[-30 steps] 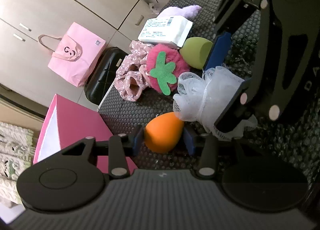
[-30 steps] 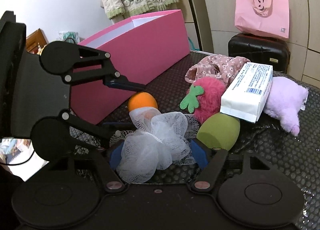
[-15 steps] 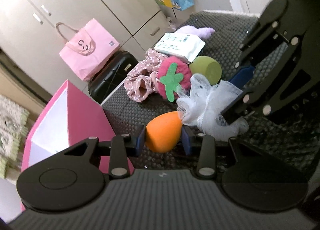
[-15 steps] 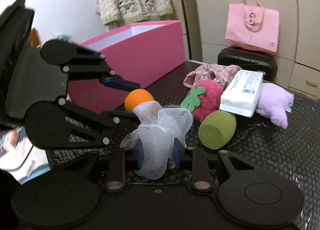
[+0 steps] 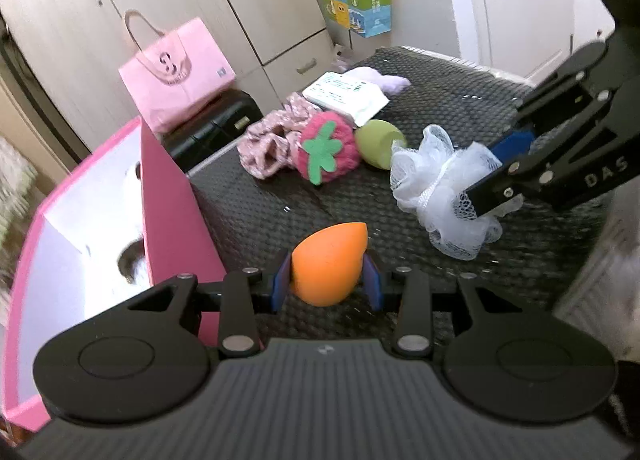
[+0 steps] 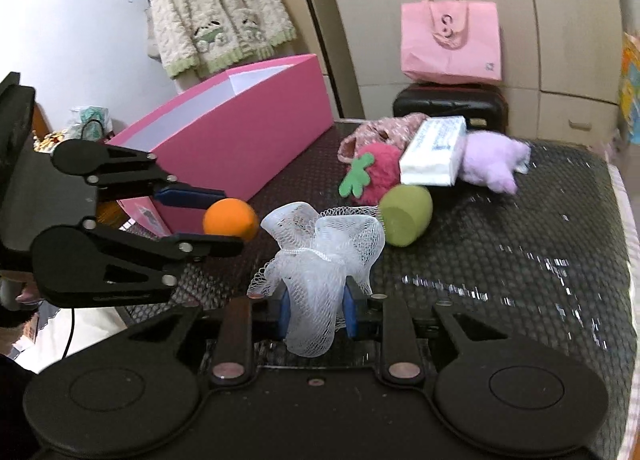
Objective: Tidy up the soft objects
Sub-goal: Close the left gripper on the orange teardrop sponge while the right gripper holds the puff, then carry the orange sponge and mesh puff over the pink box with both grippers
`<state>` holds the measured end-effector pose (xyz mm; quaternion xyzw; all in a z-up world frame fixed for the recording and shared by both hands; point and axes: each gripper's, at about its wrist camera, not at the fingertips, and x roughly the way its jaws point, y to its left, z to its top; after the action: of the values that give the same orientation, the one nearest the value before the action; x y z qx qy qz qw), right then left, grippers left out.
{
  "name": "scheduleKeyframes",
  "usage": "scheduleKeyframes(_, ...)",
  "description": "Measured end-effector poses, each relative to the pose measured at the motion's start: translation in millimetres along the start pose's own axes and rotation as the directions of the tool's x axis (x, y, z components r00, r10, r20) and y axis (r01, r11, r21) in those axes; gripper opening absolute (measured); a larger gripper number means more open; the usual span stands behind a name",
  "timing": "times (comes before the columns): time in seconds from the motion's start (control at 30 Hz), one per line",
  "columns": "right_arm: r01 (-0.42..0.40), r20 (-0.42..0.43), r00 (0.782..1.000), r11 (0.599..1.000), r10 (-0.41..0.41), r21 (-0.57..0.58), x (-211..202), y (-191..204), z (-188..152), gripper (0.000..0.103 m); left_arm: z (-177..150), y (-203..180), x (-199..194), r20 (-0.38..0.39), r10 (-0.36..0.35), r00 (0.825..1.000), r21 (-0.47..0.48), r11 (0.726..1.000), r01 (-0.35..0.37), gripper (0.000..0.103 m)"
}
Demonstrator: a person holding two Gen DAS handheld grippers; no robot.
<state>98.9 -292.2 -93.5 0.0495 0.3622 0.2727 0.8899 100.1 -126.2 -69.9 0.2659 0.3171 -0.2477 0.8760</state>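
My left gripper (image 5: 327,284) is shut on an orange egg-shaped sponge (image 5: 326,262), held above the dark mat next to the open pink box (image 5: 176,204). My right gripper (image 6: 317,310) is shut on a white mesh bath puff (image 6: 320,260), which bulges out above the blue pads. In the right wrist view the left gripper (image 6: 224,220) and the orange sponge (image 6: 229,217) hang just in front of the pink box (image 6: 240,132). In the left wrist view the right gripper (image 5: 500,168) carries the puff (image 5: 444,188) at the right.
On the mat lie a green sponge (image 6: 406,214), a pink strawberry plush (image 6: 376,176), a floral cloth (image 5: 264,148), a white tissue pack (image 6: 434,156) and a lilac plush (image 6: 494,164). A black case (image 6: 448,106) with a pink bag (image 6: 452,44) stands behind the table.
The right gripper closed on the mesh puff and lifted it. Both grippers moved up and toward the pink box, and the left one rolled so the view levelled.
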Motion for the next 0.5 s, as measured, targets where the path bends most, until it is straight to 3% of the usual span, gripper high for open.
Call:
scheduleKeyframes(0.23, -0.001, -0.054, 0.999, 0.999, 0.004, 0.051, -9.4, 10.4, -10.3, 0.03, -15.7, 9.8, -17.8, -0.028, -0.106, 0.994, -0.12, 0.987, 0.102, 0.037)
scheduleKeyframes(0.5, -0.065, -0.124, 0.99, 0.996, 0.071, 0.057, -13.3, 39.7, -12.4, 0.03, -40.9, 32.7, -32.5, -0.077, -0.258, 0.963, -0.299, 0.927, 0.224, 0.037)
